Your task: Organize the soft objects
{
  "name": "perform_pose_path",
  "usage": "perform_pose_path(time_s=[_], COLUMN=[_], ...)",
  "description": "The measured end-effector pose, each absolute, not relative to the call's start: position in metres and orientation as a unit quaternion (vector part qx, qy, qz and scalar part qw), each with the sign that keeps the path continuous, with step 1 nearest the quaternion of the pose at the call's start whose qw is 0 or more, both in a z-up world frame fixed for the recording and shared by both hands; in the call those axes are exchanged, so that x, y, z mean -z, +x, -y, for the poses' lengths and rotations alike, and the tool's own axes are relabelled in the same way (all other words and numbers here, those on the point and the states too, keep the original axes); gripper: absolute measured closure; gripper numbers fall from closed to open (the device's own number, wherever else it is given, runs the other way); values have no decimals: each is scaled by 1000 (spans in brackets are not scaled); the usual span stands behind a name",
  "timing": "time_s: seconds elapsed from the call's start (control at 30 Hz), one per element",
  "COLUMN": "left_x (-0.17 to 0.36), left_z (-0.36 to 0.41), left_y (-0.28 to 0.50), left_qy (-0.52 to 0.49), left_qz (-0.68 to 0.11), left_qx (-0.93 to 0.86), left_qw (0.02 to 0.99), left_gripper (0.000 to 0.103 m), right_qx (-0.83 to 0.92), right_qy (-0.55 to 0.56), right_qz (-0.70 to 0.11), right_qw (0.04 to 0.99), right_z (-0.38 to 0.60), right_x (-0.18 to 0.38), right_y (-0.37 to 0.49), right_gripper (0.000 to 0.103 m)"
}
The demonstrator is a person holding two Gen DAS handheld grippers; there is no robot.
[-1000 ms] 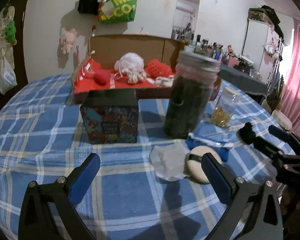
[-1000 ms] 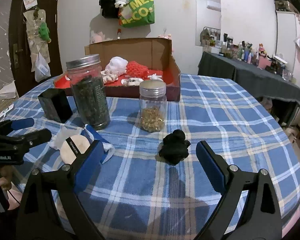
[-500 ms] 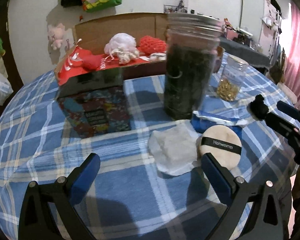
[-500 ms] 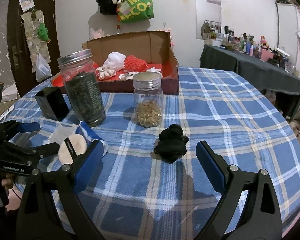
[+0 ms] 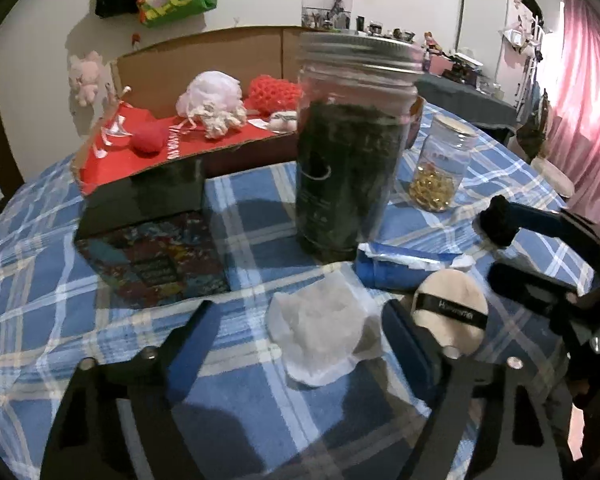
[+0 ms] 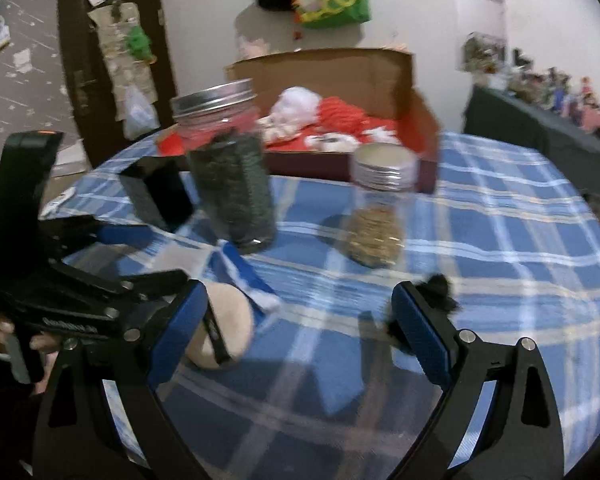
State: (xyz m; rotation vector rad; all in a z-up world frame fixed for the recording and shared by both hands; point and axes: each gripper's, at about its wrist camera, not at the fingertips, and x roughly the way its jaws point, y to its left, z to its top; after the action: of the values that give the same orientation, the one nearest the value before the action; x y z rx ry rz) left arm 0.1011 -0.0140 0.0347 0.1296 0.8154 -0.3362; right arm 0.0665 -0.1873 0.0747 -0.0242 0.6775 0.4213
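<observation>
The left gripper, jaws closing around but not yet pressing the white cloth pad lying at the dark jar's six o'clock, needs a firm pinch next, while the right gripper hangs unclenched, empty.

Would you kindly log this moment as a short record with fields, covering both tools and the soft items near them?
surface: round table with blue plaid cloth
left tool: jaws closing around white pad, not yet pressing it
right tool: open, nothing between its jaws
beige puff: lying right of the white pad
black soft item: beside the right tool
box: already holds pink, red and white soft items
</observation>
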Motion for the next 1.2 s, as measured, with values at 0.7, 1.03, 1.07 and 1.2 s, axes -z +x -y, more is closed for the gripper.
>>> perform_pose_path(time_s=[0.7,1.03,1.07,1.2], left_x=[-41,-58,-58,-58], left_z=[8,6,6,5], left_y=[101,97,96,97], left_qy=[22,29,30,28], left_qz=[-396,-374,-373,-371], left_qx=[234,238,240,240], left_qw=[888,896,896,896], left_gripper=[89,89,89,89], right_qx=[-286,-271,-268,-259], right_qy=[0,22,26,30], right_qz=[-374,-348,-346,-345], right_qw=[882,897,899,902], right_z=[163,173,175,179], right_x=[-78,-94,-95,-96], right_y=[88,81,80,77], right_gripper=[89,89,89,89])
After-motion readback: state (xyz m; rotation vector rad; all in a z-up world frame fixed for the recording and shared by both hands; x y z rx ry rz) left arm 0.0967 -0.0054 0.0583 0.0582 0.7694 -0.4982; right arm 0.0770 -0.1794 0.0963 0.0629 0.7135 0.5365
